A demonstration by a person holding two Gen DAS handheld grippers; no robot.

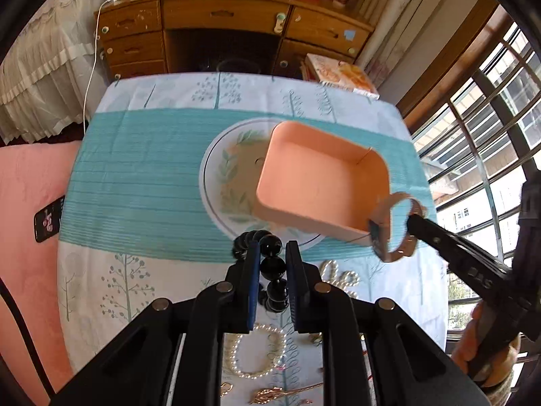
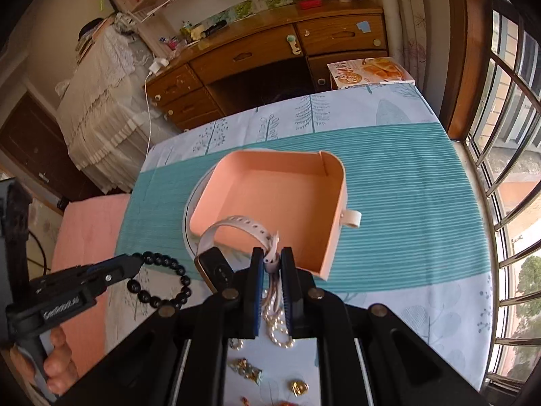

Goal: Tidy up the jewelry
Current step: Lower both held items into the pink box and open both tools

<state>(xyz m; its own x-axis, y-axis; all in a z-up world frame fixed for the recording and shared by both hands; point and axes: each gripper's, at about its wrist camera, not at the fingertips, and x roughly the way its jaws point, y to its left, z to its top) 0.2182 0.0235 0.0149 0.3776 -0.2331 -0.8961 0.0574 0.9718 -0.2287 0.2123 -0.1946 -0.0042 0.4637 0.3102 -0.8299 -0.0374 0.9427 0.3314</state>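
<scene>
My left gripper point(image 1: 273, 253) is shut on a black bead bracelet point(image 1: 272, 267), which hangs above the tablecloth; the right wrist view shows it dangling from that gripper point(image 2: 137, 264) as a loop point(image 2: 162, 280). My right gripper point(image 2: 273, 258) is shut on the white perforated strap point(image 2: 236, 223) of a watch whose dark face point(image 2: 216, 270) hangs to the left. In the left wrist view the right gripper point(image 1: 410, 220) holds the watch point(image 1: 394, 226) at the near right corner of an empty peach tray point(image 1: 321, 176). The tray point(image 2: 270, 189) rests on a leaf-patterned plate point(image 1: 216, 176).
A pearl bracelet point(image 1: 257, 352), a pearl strand point(image 2: 277, 321) and small gold pieces point(image 2: 248, 370) lie on the cloth near me. A phone point(image 1: 49, 218) lies on pink bedding at the left. A wooden desk point(image 1: 219, 17) stands behind, a book point(image 2: 368, 72) at the table's far edge, a barred window point(image 2: 507, 169) at the right.
</scene>
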